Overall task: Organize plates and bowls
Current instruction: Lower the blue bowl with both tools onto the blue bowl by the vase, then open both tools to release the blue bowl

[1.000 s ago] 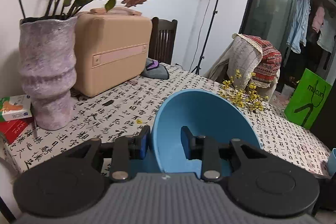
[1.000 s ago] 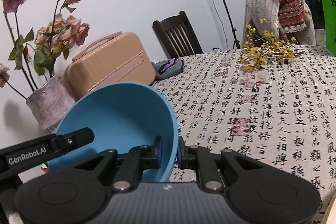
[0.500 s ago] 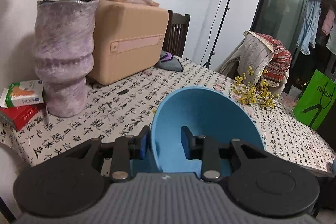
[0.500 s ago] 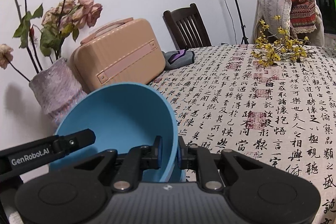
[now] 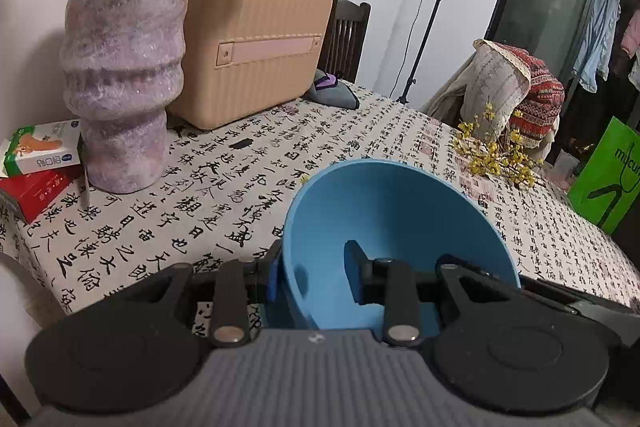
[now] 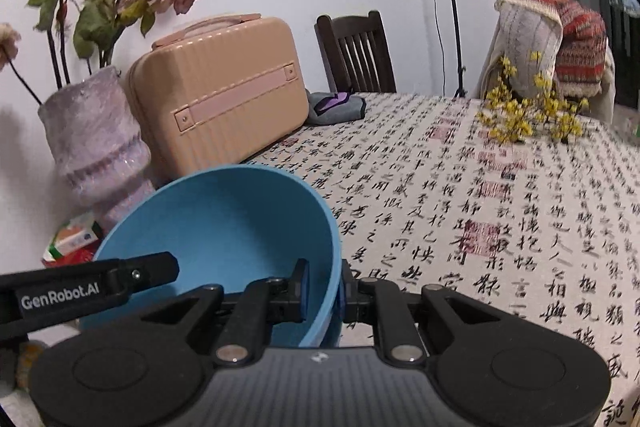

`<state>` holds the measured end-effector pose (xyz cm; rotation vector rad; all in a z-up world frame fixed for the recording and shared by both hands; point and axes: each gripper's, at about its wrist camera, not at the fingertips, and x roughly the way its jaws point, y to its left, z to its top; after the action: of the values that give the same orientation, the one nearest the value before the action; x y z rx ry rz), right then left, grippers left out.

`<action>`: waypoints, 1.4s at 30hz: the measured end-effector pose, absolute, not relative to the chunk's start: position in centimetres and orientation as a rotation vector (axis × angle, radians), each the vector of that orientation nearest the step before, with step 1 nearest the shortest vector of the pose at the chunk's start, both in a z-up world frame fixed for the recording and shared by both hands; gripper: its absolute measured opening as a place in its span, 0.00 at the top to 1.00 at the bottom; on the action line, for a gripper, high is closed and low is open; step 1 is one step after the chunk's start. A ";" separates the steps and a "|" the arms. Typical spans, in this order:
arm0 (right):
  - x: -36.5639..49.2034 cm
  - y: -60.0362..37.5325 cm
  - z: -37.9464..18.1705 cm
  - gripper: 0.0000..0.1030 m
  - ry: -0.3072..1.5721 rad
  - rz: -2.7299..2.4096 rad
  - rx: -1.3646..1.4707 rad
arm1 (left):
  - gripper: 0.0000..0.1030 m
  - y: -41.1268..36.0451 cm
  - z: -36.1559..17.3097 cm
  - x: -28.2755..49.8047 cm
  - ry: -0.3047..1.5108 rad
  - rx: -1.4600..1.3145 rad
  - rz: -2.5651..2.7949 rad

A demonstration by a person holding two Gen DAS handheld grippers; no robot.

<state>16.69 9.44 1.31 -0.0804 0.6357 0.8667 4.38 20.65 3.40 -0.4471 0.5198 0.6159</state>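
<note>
A blue bowl [image 5: 400, 219] hangs tilted above the patterned tablecloth [image 5: 224, 195], held from both sides. My left gripper [image 5: 312, 271] straddles the bowl's left wall, one finger outside and one inside, and is shut on it. In the right wrist view, the same bowl [image 6: 224, 219] fills the lower left. My right gripper [image 6: 324, 287] pinches its right rim tightly between both pads. A black finger [image 6: 152, 267] of the left gripper reaches in over the bowl from the left. The bowl's underside is hidden.
A purple-grey vase [image 5: 120, 75] with dried roses and a peach hard case [image 5: 256, 39] stand at the back left. Small boxes [image 5: 36, 155] lie beside the vase. Yellow flower sprigs [image 5: 492, 155] lie at the table's right, and a folded grey cloth [image 6: 336, 107] lies near a dark chair [image 6: 356, 51].
Both grippers have sunk toward the table with the bowl between them. The vase and case now loom larger and higher. The right view has rolled level. Neither grip changed.
</note>
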 end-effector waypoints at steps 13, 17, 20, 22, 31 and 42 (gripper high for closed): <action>16.0 10.2 0.1 0.86 0.575 0.849 -0.162 | 0.63 20.5 2.1 4.7 0.529 -0.405 0.617; 16.1 10.2 -0.1 0.86 0.578 0.846 -0.156 | 0.57 20.2 2.2 4.5 0.498 -0.378 0.609; 16.2 9.8 0.1 0.84 0.566 0.860 -0.130 | 0.43 20.0 2.3 4.4 0.475 -0.358 0.605; 16.2 9.4 0.4 0.84 0.551 0.864 -0.114 | 0.41 19.8 2.4 4.2 0.461 -0.355 0.594; 16.2 5.4 1.8 0.38 0.504 0.880 -0.027 | 0.11 18.6 4.0 1.9 0.327 -0.331 0.600; 14.2 -1.3 1.9 0.00 0.415 0.899 -0.018 | 0.00 14.2 4.3 -1.8 0.181 -0.264 0.597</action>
<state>14.24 -1.31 1.90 -0.0182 0.4152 0.8989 -1.85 14.17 4.25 -0.2644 0.1813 0.5967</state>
